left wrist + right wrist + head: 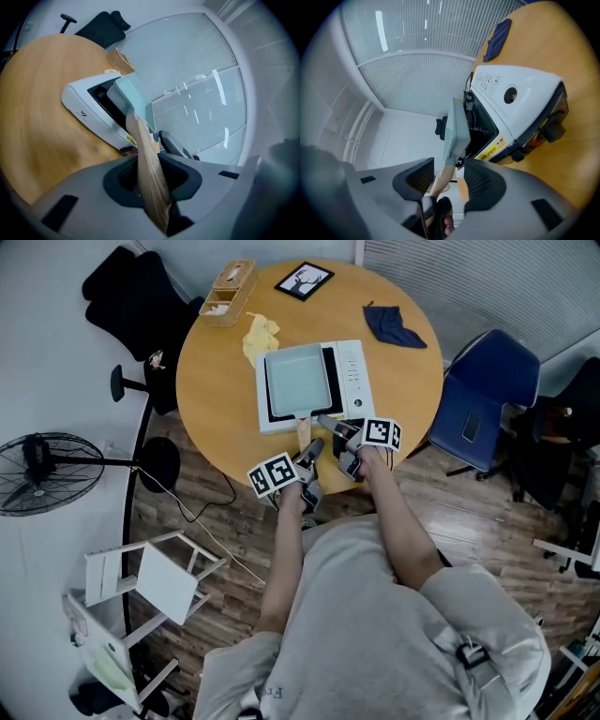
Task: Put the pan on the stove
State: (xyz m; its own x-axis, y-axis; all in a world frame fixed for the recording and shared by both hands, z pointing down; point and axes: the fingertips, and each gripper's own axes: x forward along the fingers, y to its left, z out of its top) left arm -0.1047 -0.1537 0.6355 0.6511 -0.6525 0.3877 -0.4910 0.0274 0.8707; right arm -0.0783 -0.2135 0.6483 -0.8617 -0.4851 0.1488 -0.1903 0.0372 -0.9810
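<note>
From the head view, the square pale-green pan (295,379) sits flat on the white stove (354,371), which stands on my round wooden counter (211,381). Its wooden handle (304,427) points toward me. My left tool (315,446) and right tool (330,425) meet at it, but from up here I can't read how either one stands.

The left gripper view settles that tool. The flat, grained handle runs edge-on between the dark pads (183,176). They seem to stand just off it, released, though the blur makes that a close call.

The right gripper view shows what the others hide. The ribbed pads (423,176) are wide apart and grip nothing, and the handle passes between them untouched. The pan's thin wall shows edge-on. The stove's round button (510,94) and yellow label (492,147) show beside its glossy black top.
</note>
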